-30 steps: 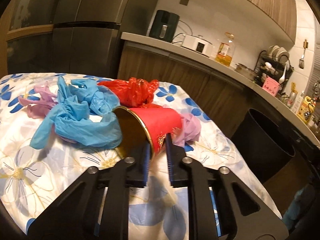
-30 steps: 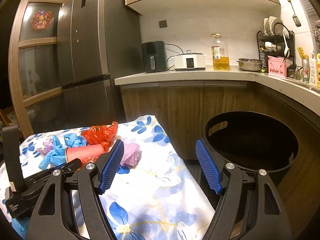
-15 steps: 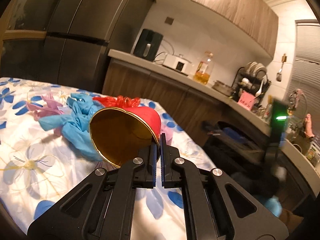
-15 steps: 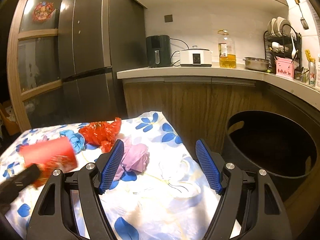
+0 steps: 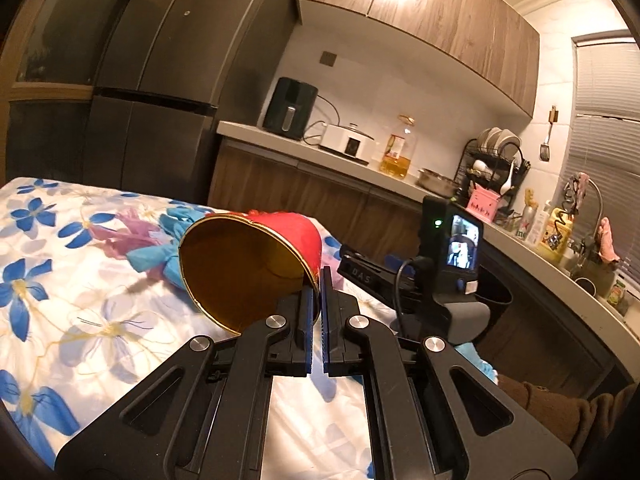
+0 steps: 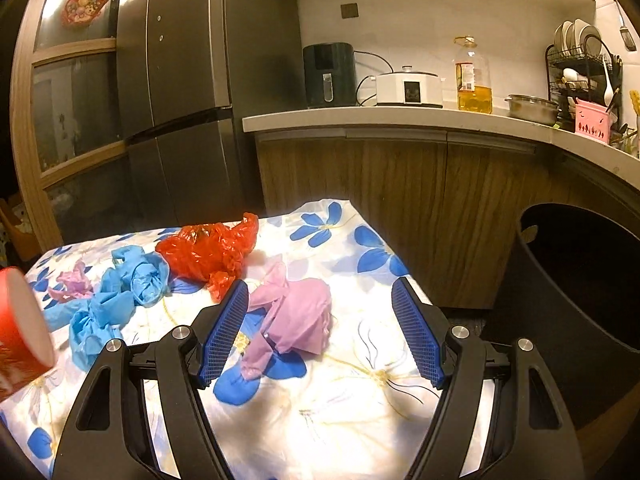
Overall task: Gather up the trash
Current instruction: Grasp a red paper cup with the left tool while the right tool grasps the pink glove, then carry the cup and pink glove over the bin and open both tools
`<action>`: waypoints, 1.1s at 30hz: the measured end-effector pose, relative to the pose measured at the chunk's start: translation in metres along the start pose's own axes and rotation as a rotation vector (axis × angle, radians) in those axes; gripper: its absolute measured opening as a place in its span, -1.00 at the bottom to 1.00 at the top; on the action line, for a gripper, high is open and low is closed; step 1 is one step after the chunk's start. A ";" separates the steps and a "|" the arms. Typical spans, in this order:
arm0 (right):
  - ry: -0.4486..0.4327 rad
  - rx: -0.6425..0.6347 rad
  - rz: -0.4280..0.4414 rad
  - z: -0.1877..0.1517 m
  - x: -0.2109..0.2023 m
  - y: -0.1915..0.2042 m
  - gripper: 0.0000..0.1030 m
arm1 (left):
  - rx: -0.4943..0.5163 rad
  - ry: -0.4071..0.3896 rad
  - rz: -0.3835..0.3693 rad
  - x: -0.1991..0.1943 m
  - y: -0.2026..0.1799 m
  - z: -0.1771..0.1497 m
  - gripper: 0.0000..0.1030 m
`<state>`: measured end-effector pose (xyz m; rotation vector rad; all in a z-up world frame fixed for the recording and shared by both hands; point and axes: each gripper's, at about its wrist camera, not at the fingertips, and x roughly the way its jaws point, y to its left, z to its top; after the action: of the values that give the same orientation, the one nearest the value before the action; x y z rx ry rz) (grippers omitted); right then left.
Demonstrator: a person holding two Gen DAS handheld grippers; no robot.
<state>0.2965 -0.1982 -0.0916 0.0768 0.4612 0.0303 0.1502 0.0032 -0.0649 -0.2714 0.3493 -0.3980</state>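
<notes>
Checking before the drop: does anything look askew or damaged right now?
The red cup is held sideways: the left gripper pinches only its rim, mouth facing the camera. The rim looks slightly dented at top. Nothing is spilled on the floral tablecloth.

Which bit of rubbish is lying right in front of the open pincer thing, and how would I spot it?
Find the flowered tablecloth beside the wooden counter. Between the open right gripper fingers lies a crumpled purple glove. It is the palest lilac lump, nearer the black bin than the red bag or blue gloves.

Crinkly glossy red plastic bag (image 6: 208,250) on smooth floral cloth (image 6: 332,404); matt wood-grain cabinets (image 6: 384,204).
</notes>
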 end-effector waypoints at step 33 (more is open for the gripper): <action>-0.002 0.029 0.114 0.004 -0.050 -0.015 -0.92 | -0.004 -0.024 0.079 -0.028 -0.017 -0.002 -0.96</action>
<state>0.2538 -0.2162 -0.0666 0.1315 0.4546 0.1352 0.1200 0.0000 -0.0534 -0.2653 0.3364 -0.3166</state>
